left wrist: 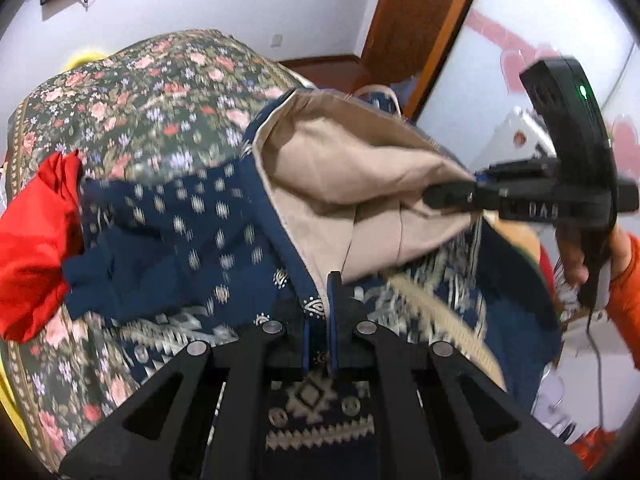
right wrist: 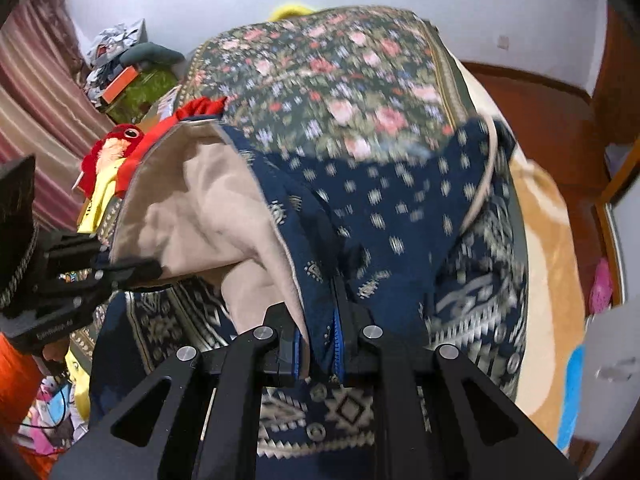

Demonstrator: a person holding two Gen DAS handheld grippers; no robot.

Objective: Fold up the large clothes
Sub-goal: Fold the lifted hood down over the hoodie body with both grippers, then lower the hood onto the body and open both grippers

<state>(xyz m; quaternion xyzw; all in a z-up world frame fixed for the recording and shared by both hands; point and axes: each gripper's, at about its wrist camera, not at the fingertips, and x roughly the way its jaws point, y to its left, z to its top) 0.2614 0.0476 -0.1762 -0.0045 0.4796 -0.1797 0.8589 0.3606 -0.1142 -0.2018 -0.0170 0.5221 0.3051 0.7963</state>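
A large navy blue garment (left wrist: 192,232) with white geometric patterns and a beige lining (left wrist: 340,168) lies lifted over a floral bedspread (left wrist: 140,88). My left gripper (left wrist: 318,320) is shut on its patterned edge. My right gripper (left wrist: 444,196) shows at the right of the left wrist view, shut on the beige lining. In the right wrist view the right gripper (right wrist: 318,344) is shut on the blue garment (right wrist: 380,208), and the left gripper (right wrist: 132,270) at the left pinches the lining (right wrist: 192,208).
A red cloth (left wrist: 36,240) lies at the bed's left side. A red plush toy (right wrist: 116,148) and clutter sit by striped curtains (right wrist: 36,92). A wooden door frame (left wrist: 420,32) and an orange blanket (right wrist: 556,280) are on the right.
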